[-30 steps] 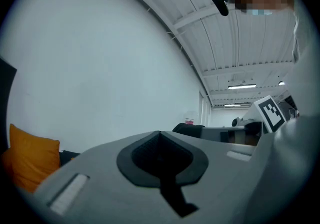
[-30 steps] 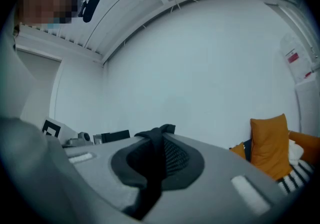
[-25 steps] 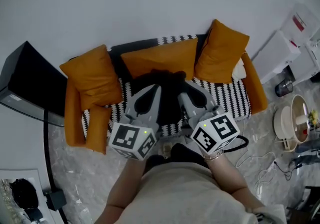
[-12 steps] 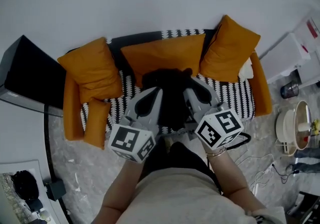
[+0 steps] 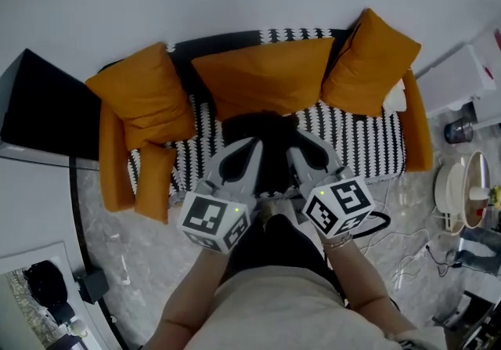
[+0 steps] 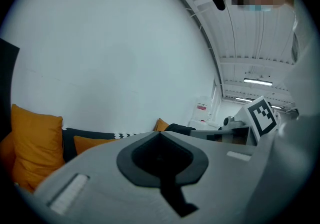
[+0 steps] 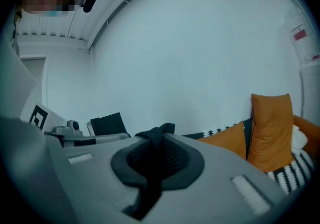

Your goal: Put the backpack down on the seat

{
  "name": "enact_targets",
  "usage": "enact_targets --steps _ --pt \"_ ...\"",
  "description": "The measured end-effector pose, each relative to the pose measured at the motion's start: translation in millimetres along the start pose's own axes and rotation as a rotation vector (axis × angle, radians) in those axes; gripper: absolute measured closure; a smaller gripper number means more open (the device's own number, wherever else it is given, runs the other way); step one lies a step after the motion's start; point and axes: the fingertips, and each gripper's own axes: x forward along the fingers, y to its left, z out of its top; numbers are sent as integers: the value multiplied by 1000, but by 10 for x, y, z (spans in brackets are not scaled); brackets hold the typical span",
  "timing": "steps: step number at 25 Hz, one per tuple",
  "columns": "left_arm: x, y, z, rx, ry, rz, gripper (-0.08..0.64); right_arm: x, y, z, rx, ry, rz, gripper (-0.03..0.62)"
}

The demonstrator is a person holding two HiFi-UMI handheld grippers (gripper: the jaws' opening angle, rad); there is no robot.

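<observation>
While the backpack (image 5: 264,143) is between the claws, sofa seat (image 5: 362,145) just beyond, right claw (image 7: 159,150) pinches its black strap (image 7: 161,130); left claw (image 6: 161,145) pressed together, hold unclear.

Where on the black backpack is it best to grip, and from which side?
Grip its thin strap, coming from above on the near side: the strap fits closed jaws, as the right gripper shut on it shows, while the backpack over the seat looks bulky.
</observation>
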Motion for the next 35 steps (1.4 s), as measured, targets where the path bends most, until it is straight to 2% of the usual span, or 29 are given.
enact_targets --steps 15,24,30,35 --pt "-16 718 -786 -130 101 99 557 740 -79 -988 92 182 -7 581" --pt "12 1055 -1169 -199 106 147 557 1122 166 -1365 128 169 95 580" --pt "-104 1432 -1431 -230 115 228 557 1417 321 -1628 200 171 117 580" --pt "-299 1752 -1607 -247 114 303 557 1651 510 -1919 220 190 161 580"
